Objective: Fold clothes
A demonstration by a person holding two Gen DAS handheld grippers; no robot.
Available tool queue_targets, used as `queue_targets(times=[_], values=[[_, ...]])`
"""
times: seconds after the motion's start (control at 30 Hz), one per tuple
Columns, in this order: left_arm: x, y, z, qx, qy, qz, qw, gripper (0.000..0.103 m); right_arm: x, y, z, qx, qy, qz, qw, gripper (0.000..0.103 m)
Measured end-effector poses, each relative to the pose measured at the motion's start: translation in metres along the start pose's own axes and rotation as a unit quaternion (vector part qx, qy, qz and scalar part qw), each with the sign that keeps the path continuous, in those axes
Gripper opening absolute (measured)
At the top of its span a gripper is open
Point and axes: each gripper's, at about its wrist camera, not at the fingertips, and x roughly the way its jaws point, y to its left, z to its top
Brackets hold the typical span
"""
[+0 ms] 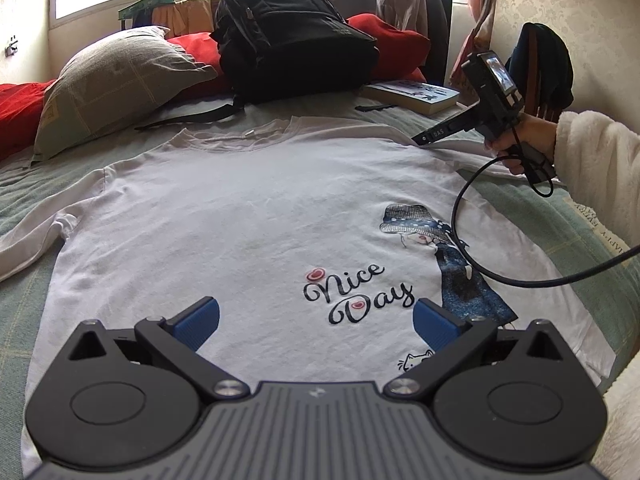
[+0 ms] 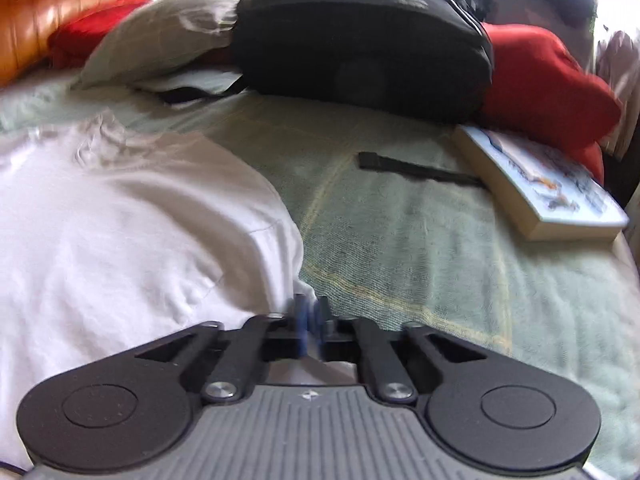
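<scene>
The right tool (image 2: 311,322) has its blue pads drawn together on the right-hand edge of the white T-shirt (image 1: 224,232), at what looks like the sleeve or shoulder; a sliver of white cloth shows between and behind the pads, though this view is blurred. From that pinch the shirt runs off to the left, and bare green bedspread (image 2: 420,248) lies to the right. The left tool (image 1: 316,322) hangs over the near part of the shirt, just this side of the "Nice Day" print (image 1: 358,294), with its pads spread wide and nothing between them.

The shirt lies flat and face up on the bed, collar at the far end, hem toward the near end, so its long axis runs near to far. The left sleeve is stretched out to the left. In my judgement the right side is the one in hand, and a fold there would carry cloth leftward, across that axis. Beyond the collar sit a black backpack (image 1: 292,36), a pillow (image 1: 116,80) and a book (image 1: 416,96).
</scene>
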Motion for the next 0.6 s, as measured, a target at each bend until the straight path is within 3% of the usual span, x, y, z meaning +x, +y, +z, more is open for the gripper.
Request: queue_targets(times=[0.1, 0.27, 0.5, 0.53, 0.6], values=[[-0.003, 0.000, 0.001, -0.003, -0.006, -0.001, 1.0000, 0.102, -0.001, 0.005, 0.005, -0.006, -0.010, -0.021, 1.000, 0.004], [-0.008, 0.002, 0.002, -0.007, -0.014, 0.006, 0.9999, 0.102, -0.005, -0.007, 0.021, 0.062, -0.026, -0.034, 0.997, 0.005], [-0.007, 0.009, 0.000, -0.020, -0.013, 0.014, 0.9996, 0.102, -0.030, 0.006, 0.036, 0.137, -0.010, 0.005, 0.991, 0.034], [-0.006, 0.010, -0.001, -0.021, -0.012, 0.014, 0.9996, 0.102, -0.028, 0.012, 0.038, 0.145, 0.002, 0.015, 0.989, 0.044], [-0.007, 0.011, -0.002, -0.021, -0.012, 0.017, 0.9996, 0.102, -0.012, 0.023, 0.042, 0.159, 0.032, 0.023, 0.986, 0.048]])
